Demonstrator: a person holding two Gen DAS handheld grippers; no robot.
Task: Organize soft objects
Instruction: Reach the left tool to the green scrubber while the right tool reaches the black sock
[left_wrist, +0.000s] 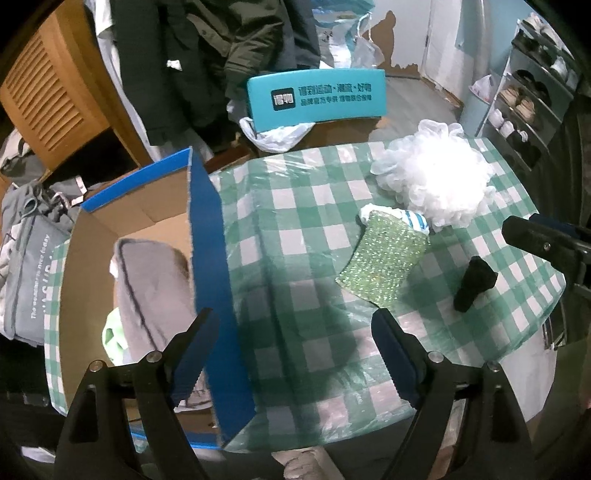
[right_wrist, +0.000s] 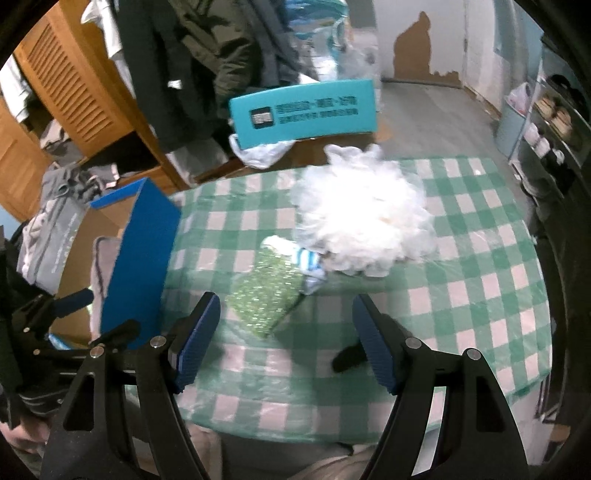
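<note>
Nearest to us, our left tool hangs with its blue pads spread wide and nothing between them, above the near edge of a green-and-white checked tabletop. Just beside its left pad stands a blue-walled cardboard box, with grey fabric lying inside. Our right tool is likewise spread apart and holding nothing, low over the same cloth. Beyond it lies a green sparkly scrub pad, partly covering a blue-striped white cloth. A large white mesh bath puff touches that cloth. A small black object, perhaps a rolled sock, sits near our right tool.
</note>
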